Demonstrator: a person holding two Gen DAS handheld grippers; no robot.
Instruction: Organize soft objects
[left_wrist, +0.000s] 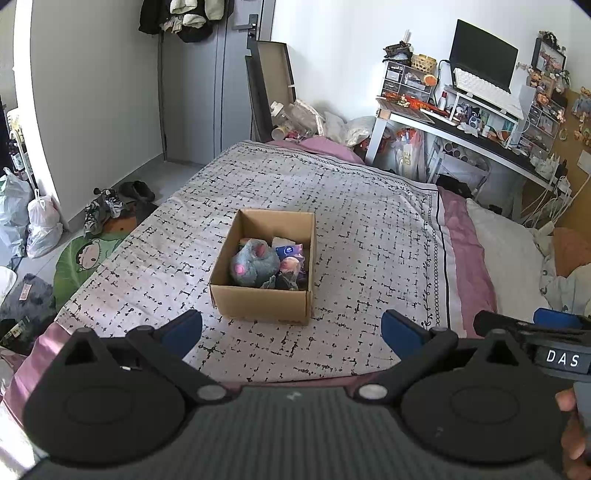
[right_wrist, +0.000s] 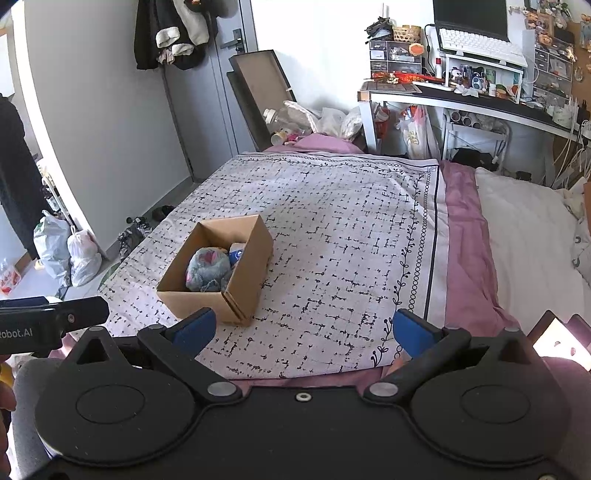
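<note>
Bedspread (left_wrist: 332, 206), white with a black crosshatch print, covers most of the bed, with a pink sheet (left_wrist: 469, 236) showing along its right edge. Near the middle of the spread sits an open cardboard box (left_wrist: 260, 299). Inside it lies a grey-blue plush toy (left_wrist: 253, 264) with pink patches, beside some small packets (left_wrist: 291, 258). Both grippers hang over the near edge of the bed, well apart from the box: the left gripper (left_wrist: 291, 328) and the right gripper (right_wrist: 303, 328) each have their blue pads spread wide, holding nothing.
</note>
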